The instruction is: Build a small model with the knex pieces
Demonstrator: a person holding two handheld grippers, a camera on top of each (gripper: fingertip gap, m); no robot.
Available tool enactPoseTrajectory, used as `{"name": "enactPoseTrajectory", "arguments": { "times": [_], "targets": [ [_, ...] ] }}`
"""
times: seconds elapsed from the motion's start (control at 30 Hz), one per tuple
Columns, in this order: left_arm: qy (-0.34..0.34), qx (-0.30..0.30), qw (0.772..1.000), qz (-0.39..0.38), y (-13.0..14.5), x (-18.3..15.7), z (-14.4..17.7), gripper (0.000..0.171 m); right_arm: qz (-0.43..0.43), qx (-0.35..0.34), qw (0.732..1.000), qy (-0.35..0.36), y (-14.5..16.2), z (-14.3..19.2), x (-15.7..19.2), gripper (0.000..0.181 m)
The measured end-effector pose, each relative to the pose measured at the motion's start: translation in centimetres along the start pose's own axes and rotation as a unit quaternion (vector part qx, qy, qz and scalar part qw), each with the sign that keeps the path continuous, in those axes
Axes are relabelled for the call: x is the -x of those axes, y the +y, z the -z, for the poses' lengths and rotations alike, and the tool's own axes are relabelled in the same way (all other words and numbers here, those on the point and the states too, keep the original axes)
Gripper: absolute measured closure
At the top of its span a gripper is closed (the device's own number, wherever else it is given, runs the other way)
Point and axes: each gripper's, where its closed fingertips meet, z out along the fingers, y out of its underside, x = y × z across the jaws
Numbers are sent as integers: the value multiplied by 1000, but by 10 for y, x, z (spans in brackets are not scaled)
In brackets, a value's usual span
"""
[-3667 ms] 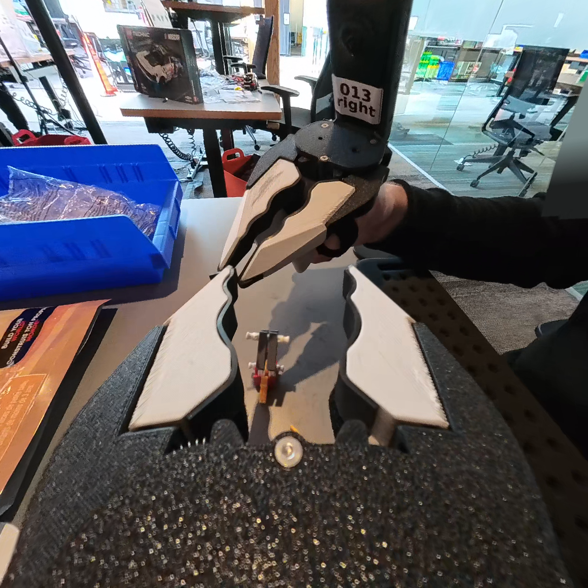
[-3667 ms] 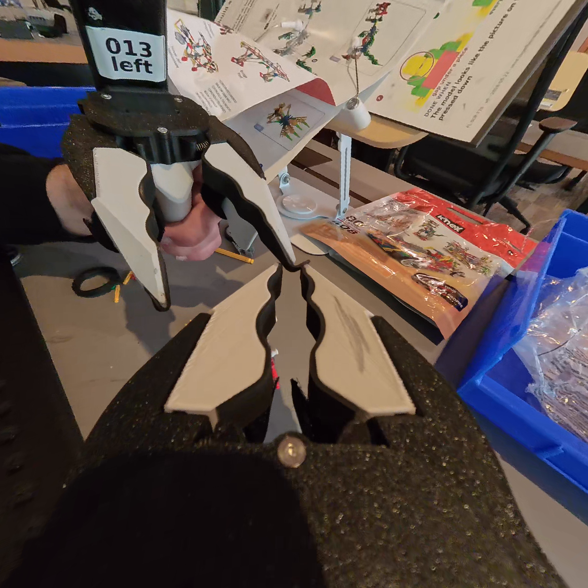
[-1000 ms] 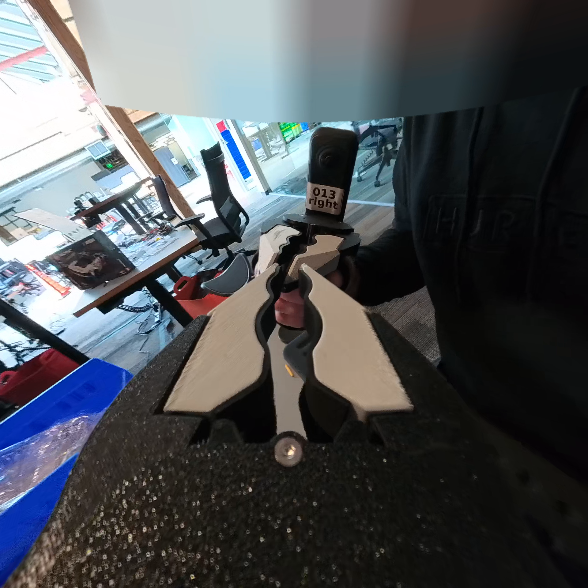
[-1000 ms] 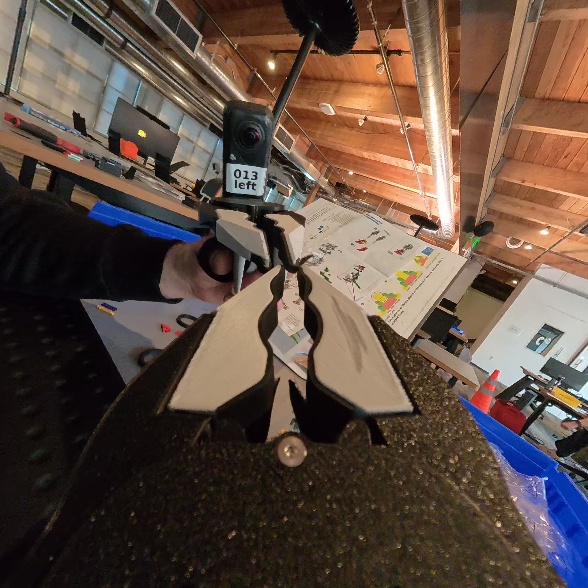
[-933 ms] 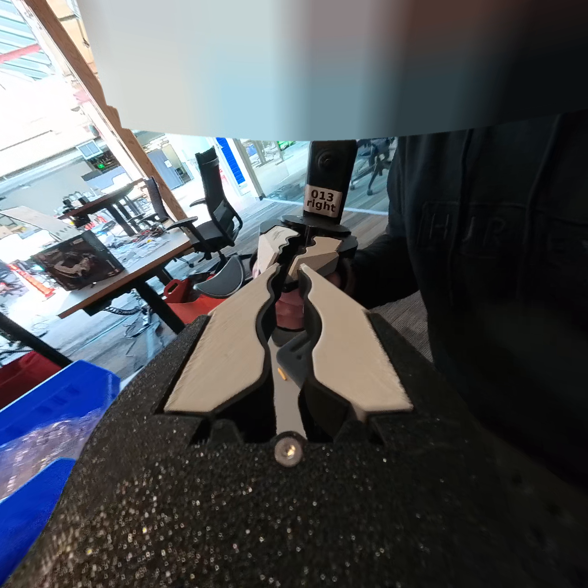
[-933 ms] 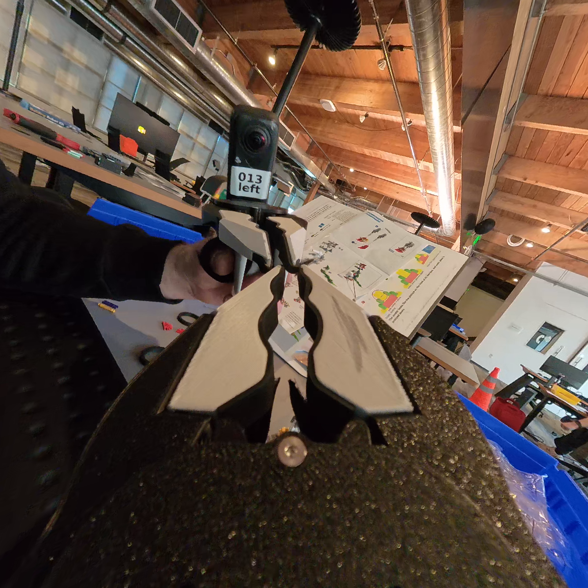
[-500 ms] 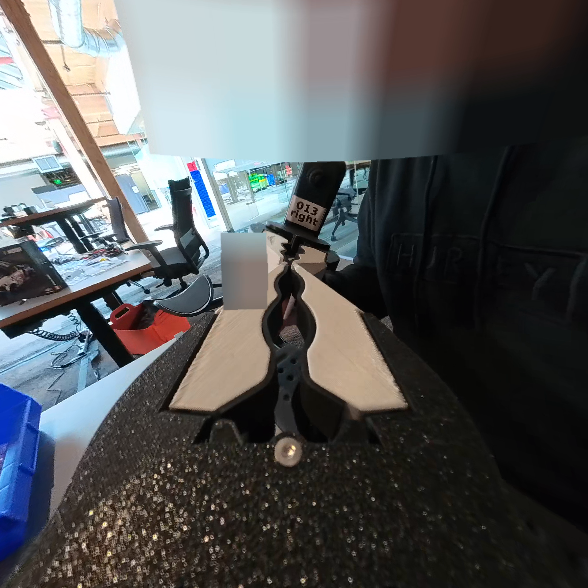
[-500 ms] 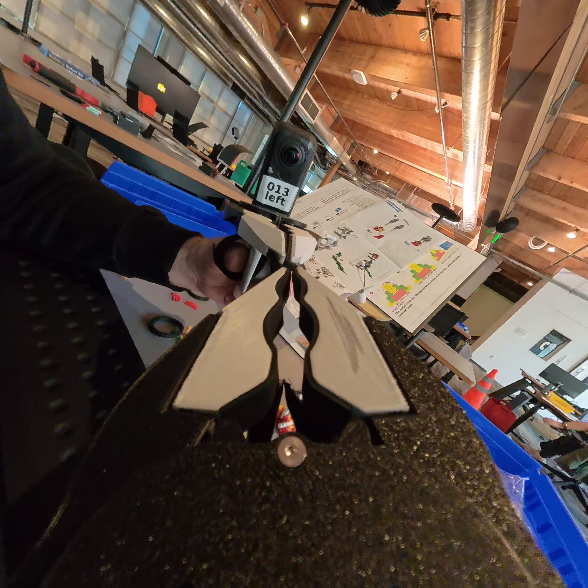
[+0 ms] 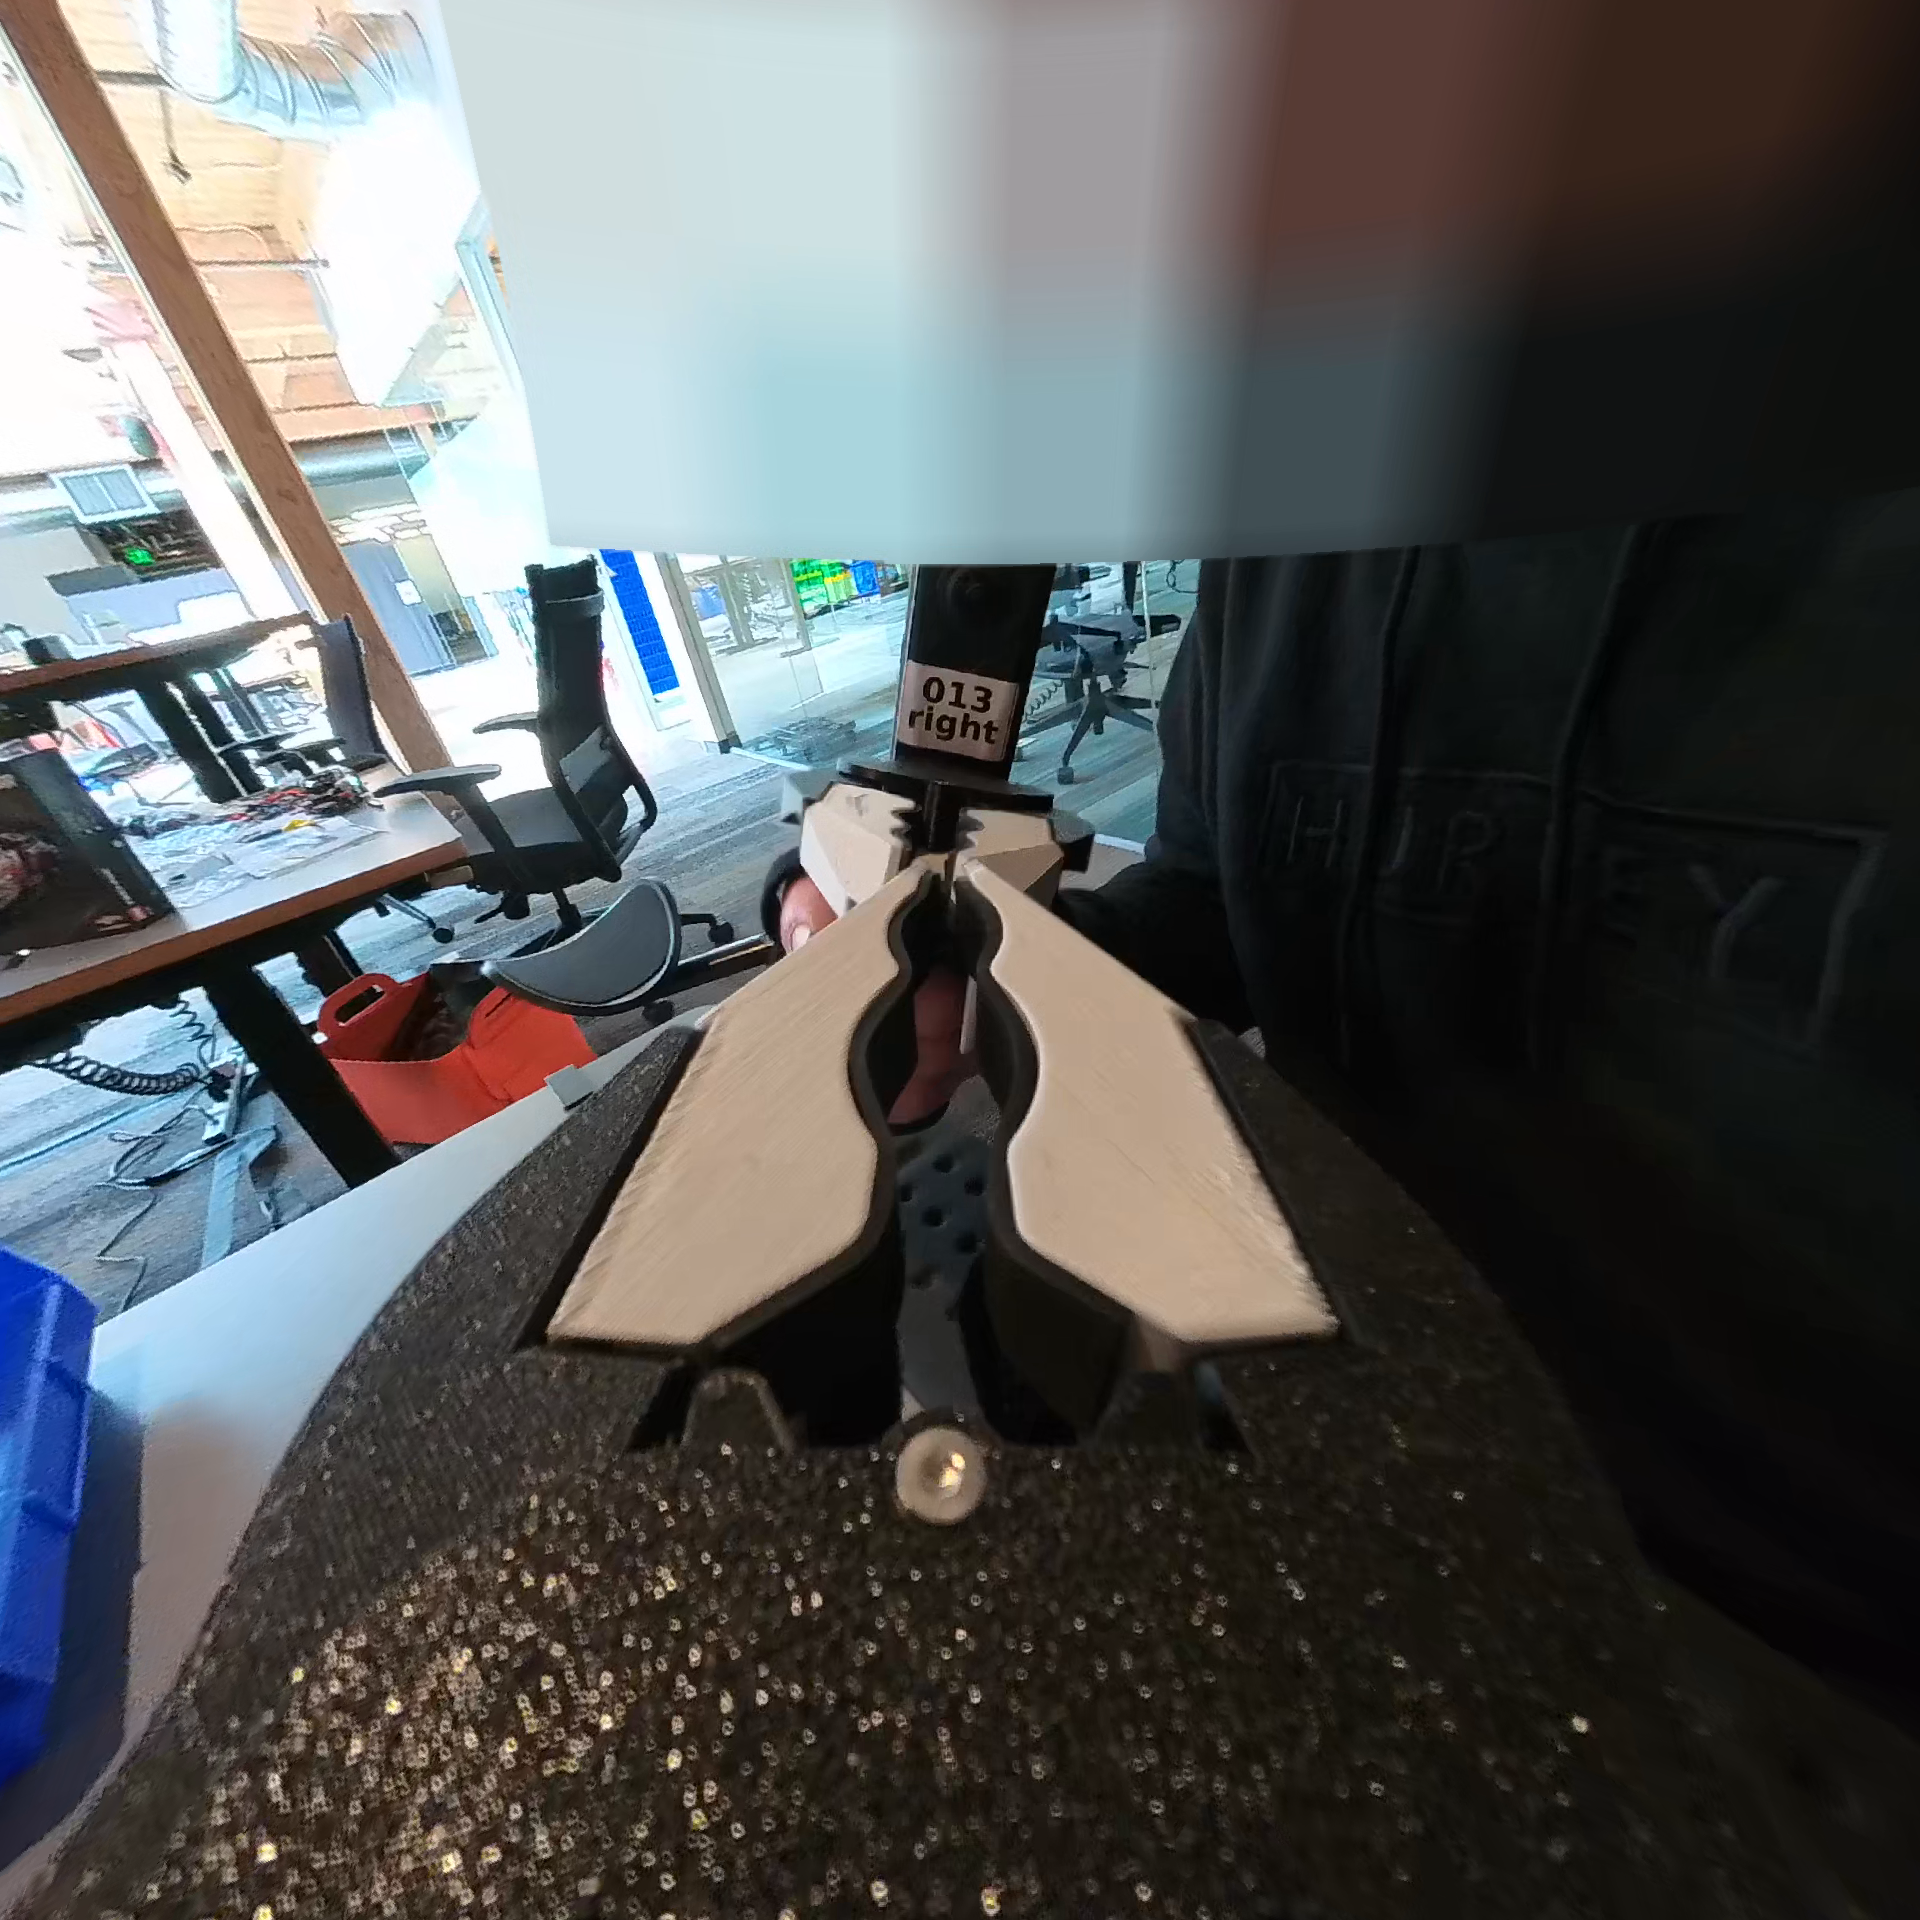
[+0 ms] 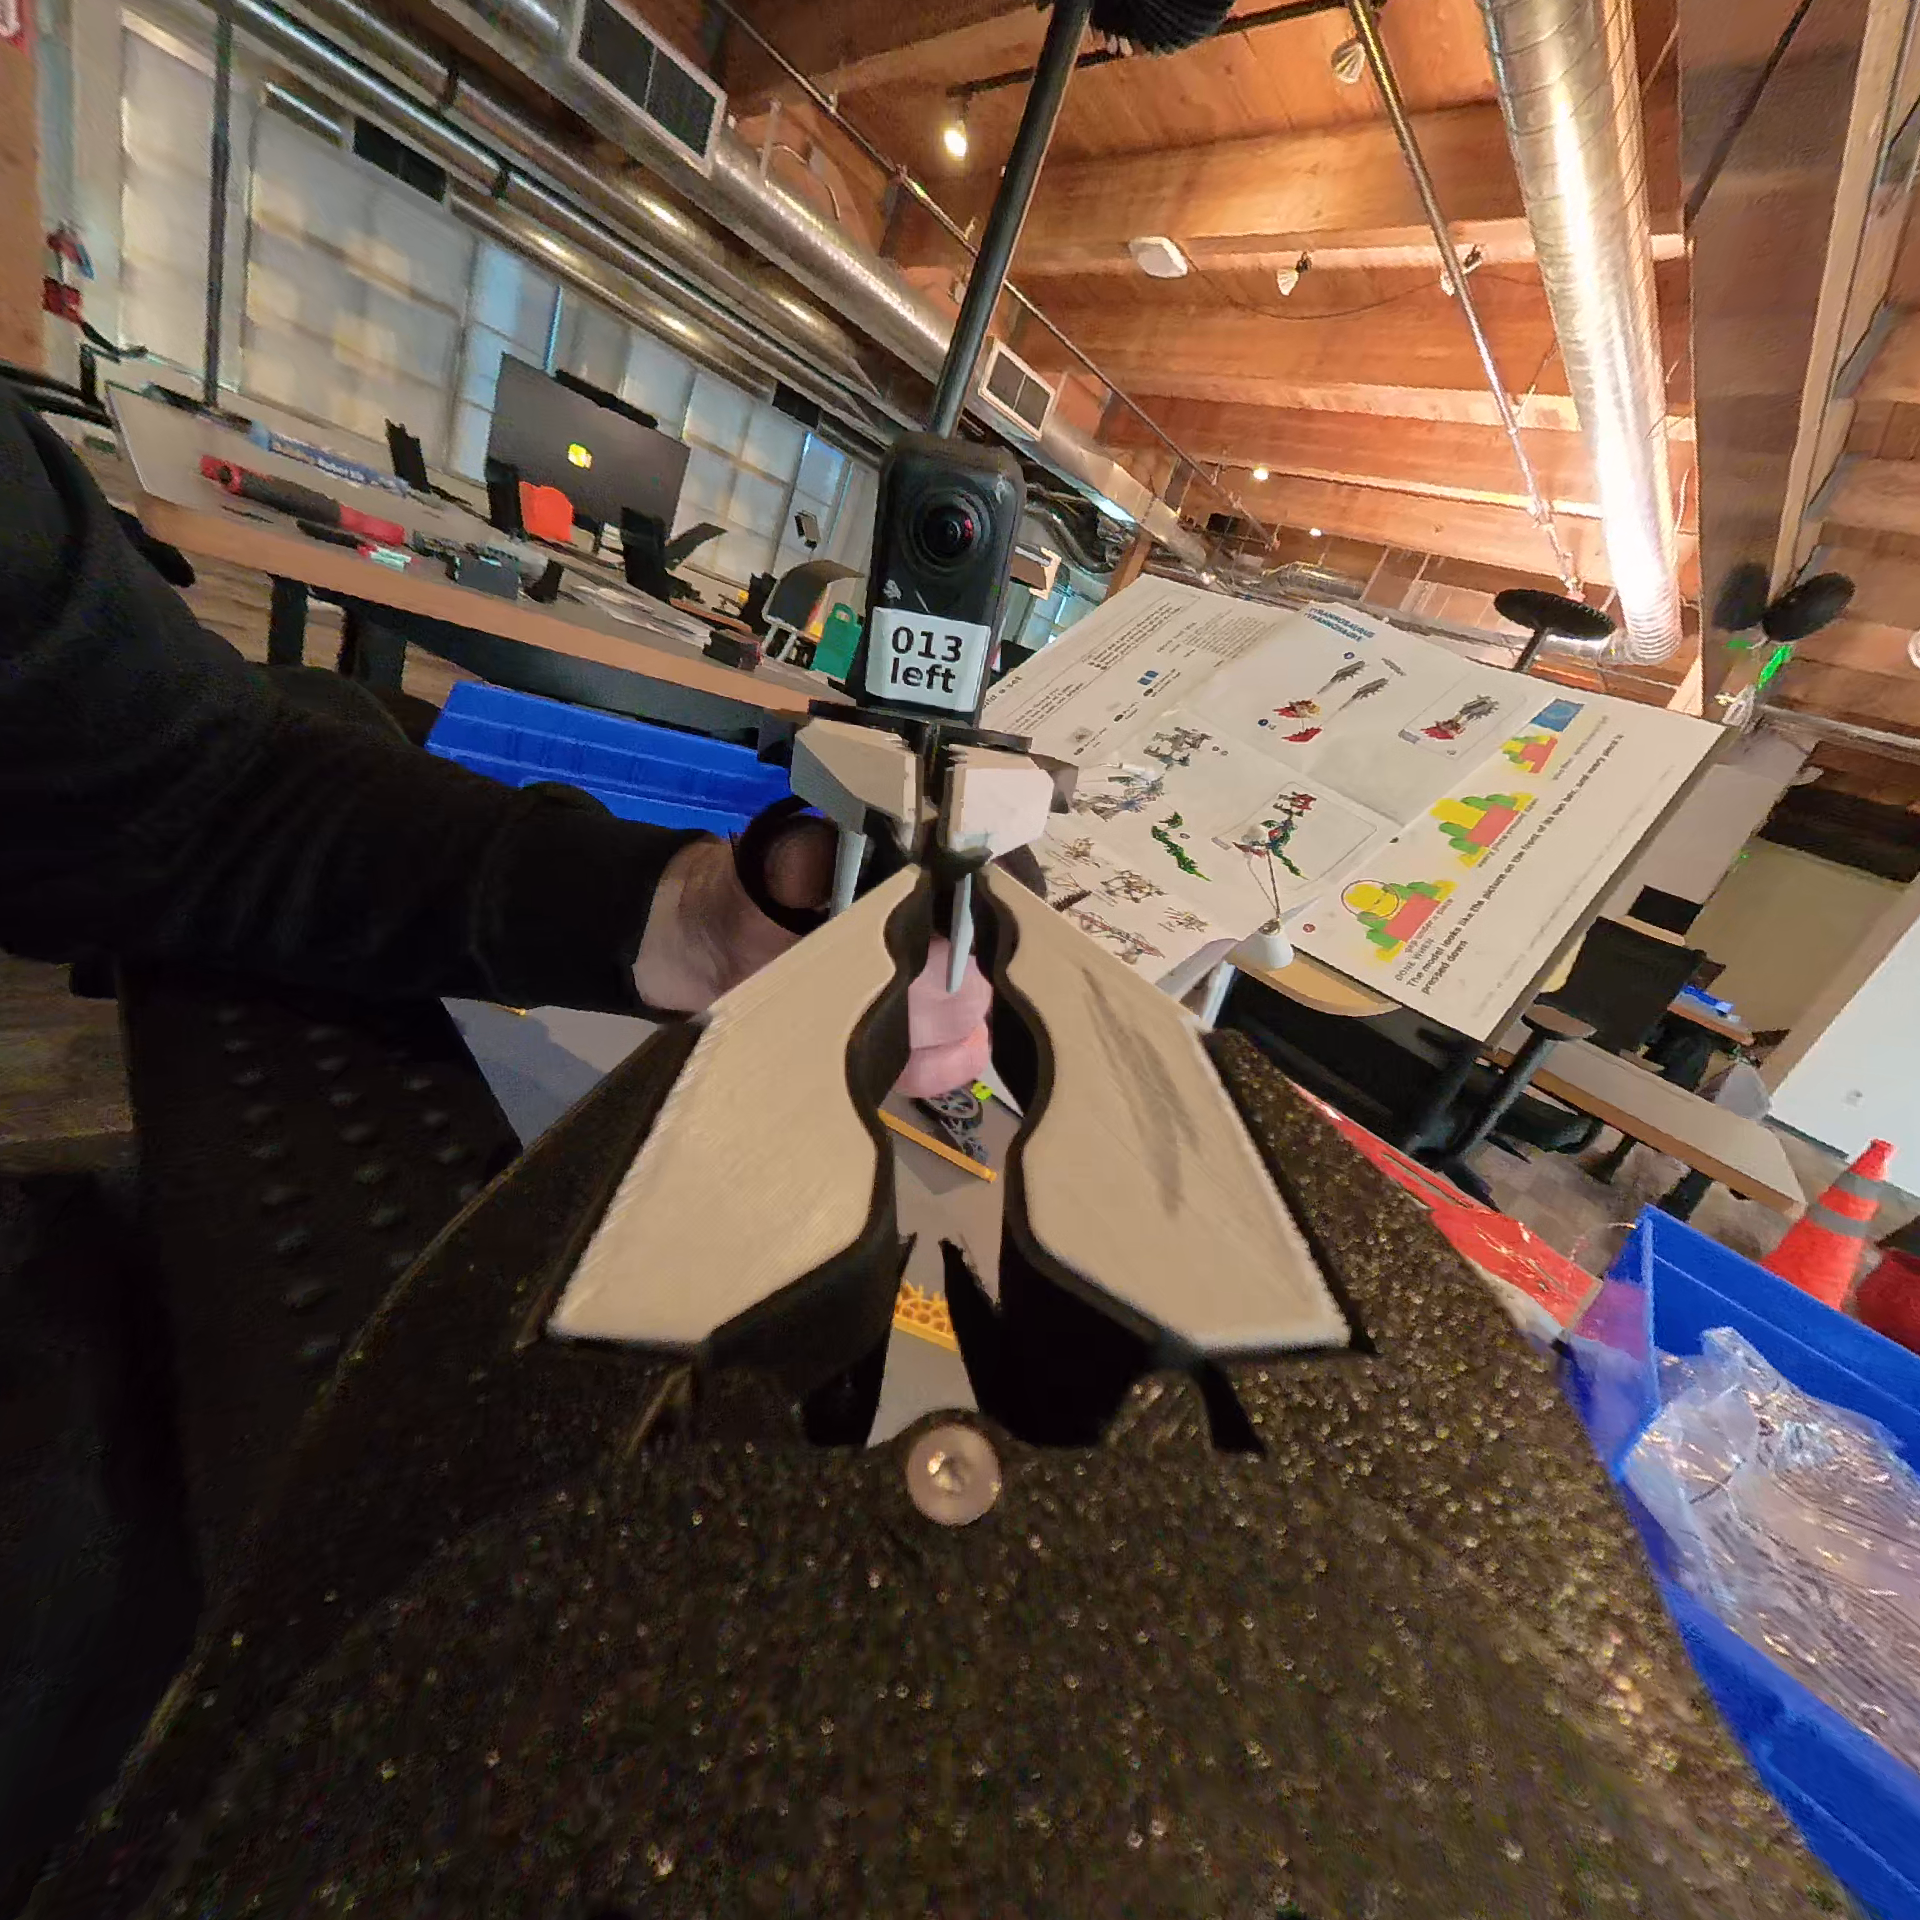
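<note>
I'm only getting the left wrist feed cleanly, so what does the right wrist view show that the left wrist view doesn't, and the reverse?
Only the right wrist view shows the propped instruction sheet, the blue bin with clear plastic bags, small parts on the table and an orange cone.

Only the left wrist view shows office chairs, a red bag on the floor and a dark sweatshirt.

Both show the left gripper and right gripper shut, raised, tip to tip.

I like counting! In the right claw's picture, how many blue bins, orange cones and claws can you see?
Blue bins: 2
Orange cones: 1
Claws, the left claw and the right claw: 2
Total: 5
</note>
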Motion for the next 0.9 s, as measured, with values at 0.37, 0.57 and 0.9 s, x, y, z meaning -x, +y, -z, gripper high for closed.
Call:
{"name": "enactPoseTrajectory", "arguments": {
  "times": [0.37,0.57,0.9],
  "targets": [
    [42,-62,996,48,-13,-4,6,171,-15,-23,1000,2,-13,-1,5,175],
    [50,-66,995,63,-9,-3,8,171,-8,-9,1000,9,-10,-2,4,176],
    [39,1,993,108,19,11,12,171,-15,24,999,22,19,0,-3,177]
  ]
}}
